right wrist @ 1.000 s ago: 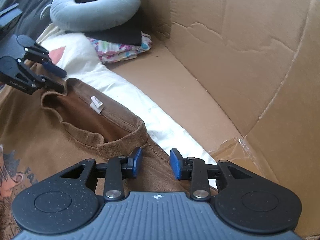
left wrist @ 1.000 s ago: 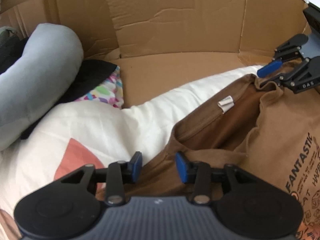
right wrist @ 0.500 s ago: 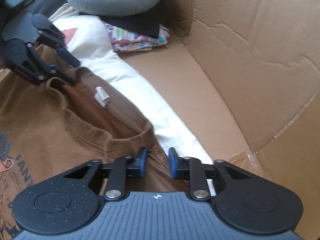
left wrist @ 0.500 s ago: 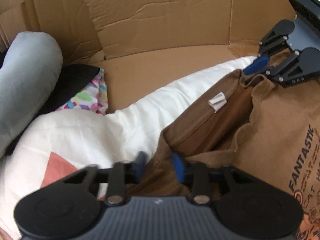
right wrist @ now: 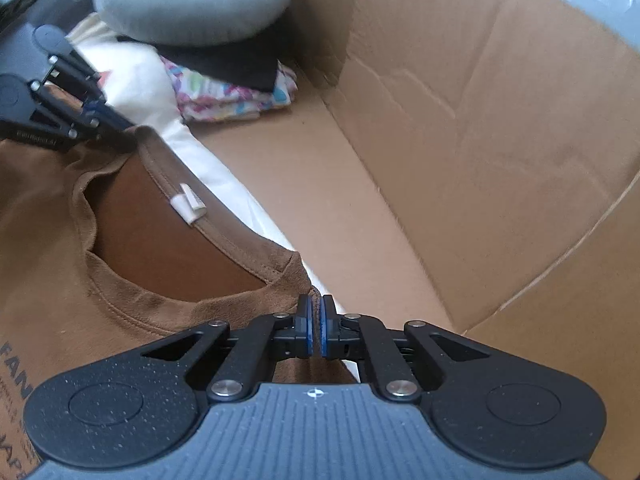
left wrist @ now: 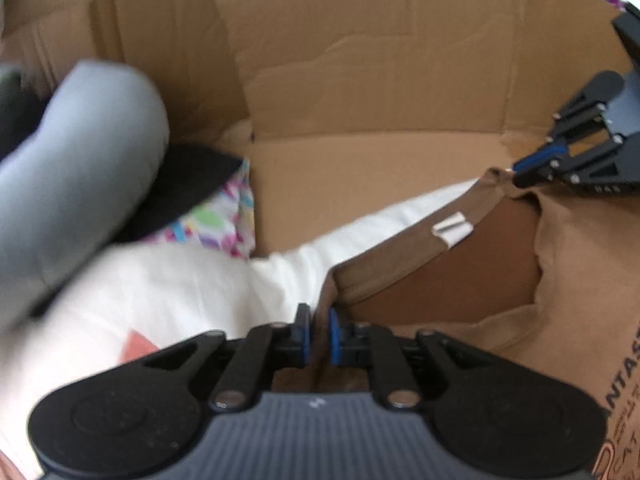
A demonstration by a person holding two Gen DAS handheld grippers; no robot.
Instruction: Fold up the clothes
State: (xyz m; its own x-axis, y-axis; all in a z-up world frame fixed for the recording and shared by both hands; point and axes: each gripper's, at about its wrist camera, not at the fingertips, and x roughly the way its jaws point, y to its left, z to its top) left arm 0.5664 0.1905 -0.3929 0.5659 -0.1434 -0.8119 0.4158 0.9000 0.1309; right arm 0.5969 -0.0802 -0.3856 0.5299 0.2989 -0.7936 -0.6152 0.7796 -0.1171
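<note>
A brown cotton T-shirt with printed lettering (right wrist: 52,280) lies spread over a cream pillow with a coral patch (left wrist: 160,280) inside a large open cardboard box (right wrist: 460,128). Both grippers have just been closing. The left gripper (left wrist: 318,334) pinches one shoulder beside the neckline; the right gripper (right wrist: 316,330) is clamped on the other shoulder — the collar, with its white label (right wrist: 188,204), stretches between them. At the box's far edge a grey U-shaped cushion (right wrist: 192,4) rests on dark cloth, seemingly over a folded multicoloured patterned garment (right wrist: 236,92).
</note>
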